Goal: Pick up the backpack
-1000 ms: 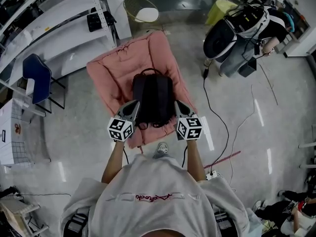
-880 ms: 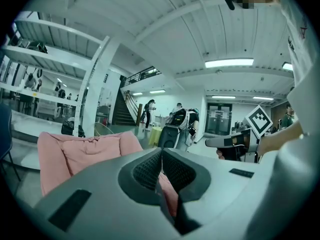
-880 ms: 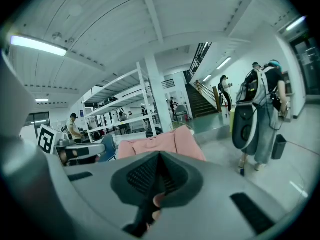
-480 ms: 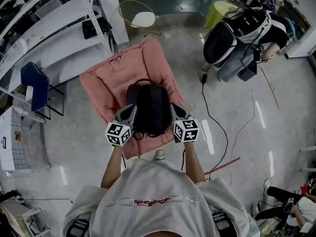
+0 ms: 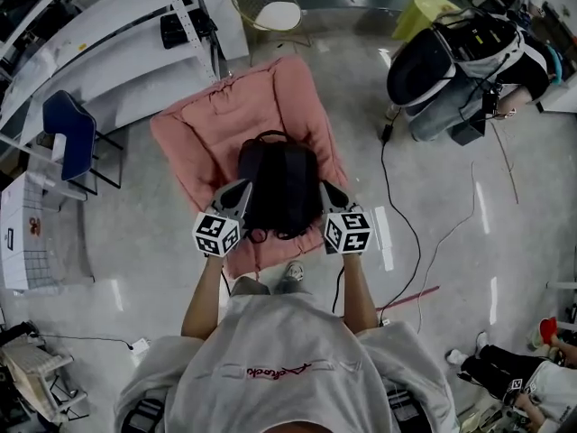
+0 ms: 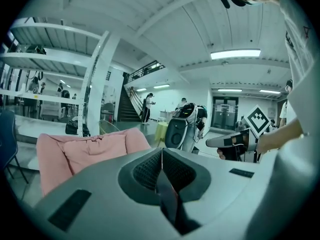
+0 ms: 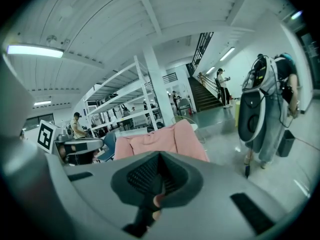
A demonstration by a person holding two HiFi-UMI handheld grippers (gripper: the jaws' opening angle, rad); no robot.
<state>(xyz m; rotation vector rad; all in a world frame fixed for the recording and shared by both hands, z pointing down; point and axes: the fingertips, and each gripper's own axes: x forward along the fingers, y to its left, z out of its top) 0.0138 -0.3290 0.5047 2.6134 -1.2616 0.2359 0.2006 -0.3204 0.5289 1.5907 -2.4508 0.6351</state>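
Head view places the backpack (image 5: pixel 281 183) at centre frame, over the lower half of a pink cushion (image 5: pixel 216 124) spread on the floor, with the left gripper (image 5: pixel 240 193) against its left flank and the right gripper (image 5: pixel 326 191) against its right flank. Left gripper view shows that gripper's jaws closed together on a thin dark strap (image 6: pixel 168 200) running down between the ribbed pads. Right gripper view shows the same condition: jaws closed on a dark strap (image 7: pixel 145 210), with a trace of pink visible behind it. Whether the bag is clear of the cushion cannot be determined from these views. Handling judgement: the bag is a soft fabric shell and will sag and swing from any hold point rather than keep its shape; its rounded profile suggests moderate contents, so treat it as moderately heavy. Webbing is thin and flat and may creep through ribbed pads under load. Recommended hold points are the two straps, loaded evenly, or alternatively the top carry loop (image 5: pixel 270 136) at the upper edge of the bag.
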